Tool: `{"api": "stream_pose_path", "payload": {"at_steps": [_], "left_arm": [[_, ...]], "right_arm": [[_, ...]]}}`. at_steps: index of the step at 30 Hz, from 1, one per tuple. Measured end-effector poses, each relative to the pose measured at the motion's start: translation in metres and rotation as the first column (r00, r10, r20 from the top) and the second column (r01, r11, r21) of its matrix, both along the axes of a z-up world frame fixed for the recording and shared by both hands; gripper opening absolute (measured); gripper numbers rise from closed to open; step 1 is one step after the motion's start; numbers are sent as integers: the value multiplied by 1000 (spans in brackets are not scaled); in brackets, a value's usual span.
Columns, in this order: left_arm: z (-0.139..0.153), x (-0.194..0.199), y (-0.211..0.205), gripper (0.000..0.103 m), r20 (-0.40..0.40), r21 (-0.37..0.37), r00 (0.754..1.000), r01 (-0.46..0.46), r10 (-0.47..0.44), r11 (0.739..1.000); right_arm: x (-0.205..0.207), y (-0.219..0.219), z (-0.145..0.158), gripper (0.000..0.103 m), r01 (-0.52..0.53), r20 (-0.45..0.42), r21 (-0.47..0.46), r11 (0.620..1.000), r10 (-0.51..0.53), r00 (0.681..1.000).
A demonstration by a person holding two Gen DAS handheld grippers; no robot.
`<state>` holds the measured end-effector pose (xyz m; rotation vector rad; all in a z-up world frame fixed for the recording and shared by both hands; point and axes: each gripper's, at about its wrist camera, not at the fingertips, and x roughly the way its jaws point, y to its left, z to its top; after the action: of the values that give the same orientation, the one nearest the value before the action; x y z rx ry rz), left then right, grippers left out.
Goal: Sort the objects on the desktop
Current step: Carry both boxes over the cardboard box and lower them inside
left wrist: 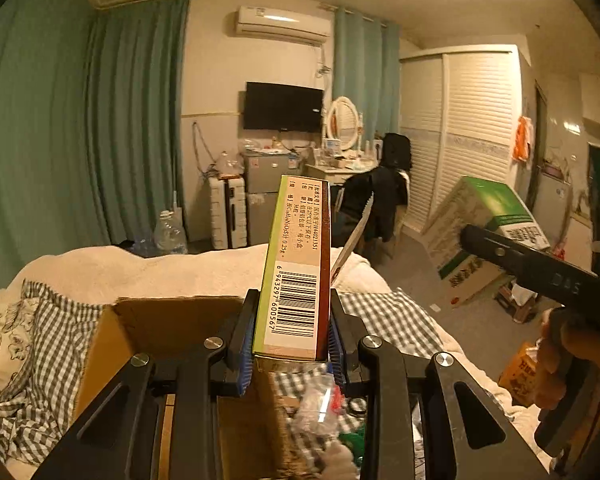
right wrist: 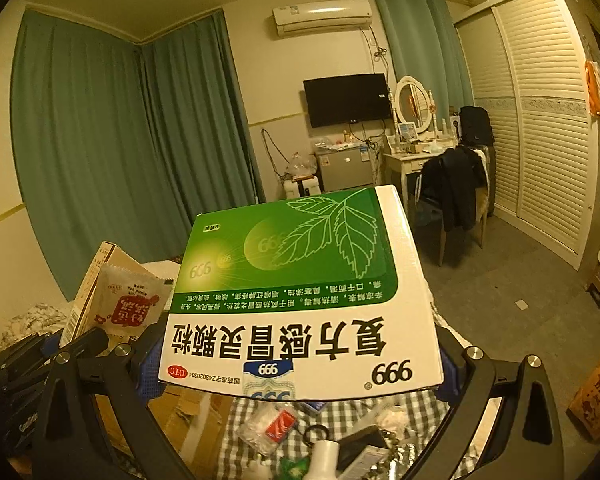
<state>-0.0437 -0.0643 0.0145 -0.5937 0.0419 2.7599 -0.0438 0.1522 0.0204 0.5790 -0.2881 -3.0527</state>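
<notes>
Barcode (left wrist: 296,304) L view only; sachet (right wrist: 130,304) R.

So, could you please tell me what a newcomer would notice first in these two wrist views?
Probably the green-and-white 999 medicine box, held flat in the right gripper and filling the middle of its view. Next, the narrow barcoded box, clamped upright in the left gripper with a small sachet beside it. Below both lie an open cardboard box and clutter on checked bedding.

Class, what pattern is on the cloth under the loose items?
A grey-and-white check on the cloth, clearest in the right wrist view.
</notes>
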Motion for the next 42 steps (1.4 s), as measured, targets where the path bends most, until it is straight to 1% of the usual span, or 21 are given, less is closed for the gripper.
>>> {"api": "stream_pose_path", "payload": {"at_steps": [4,9,14,21,26,29,38,42], "left_arm": [[3,-3,-20,31,-1,9,999,-32,32,999],[5,-4,-43,31,-5,13,997,-72,72,997],[6,-6,-60,31,-3,11,994,-111,111,994],[4,-11,-80,31,27,16,991,-134,134,991],[6,-11,-93,31,33,28,989,-145,144,989],[6,-14,-101,31,38,23,985,-171,170,985],[-6,-30,-126,31,102,48,976,-198,193,979],[-16,-37,-129,31,126,30,974,-196,191,980]], "right_arm": [[5,-20,4,100,-9,-43,4,1000,10,999],[9,-47,7,100,-35,-75,26,999,37,997],[13,-72,7,100,-73,-80,42,996,76,994],[12,-95,8,100,-119,-92,60,991,125,988],[13,-112,9,100,-154,-111,59,986,160,981],[7,-125,9,100,-178,-110,69,982,185,977],[-12,-160,-8,100,-249,-71,95,964,256,964],[-24,-176,-20,100,-280,-41,104,954,285,958]]}}
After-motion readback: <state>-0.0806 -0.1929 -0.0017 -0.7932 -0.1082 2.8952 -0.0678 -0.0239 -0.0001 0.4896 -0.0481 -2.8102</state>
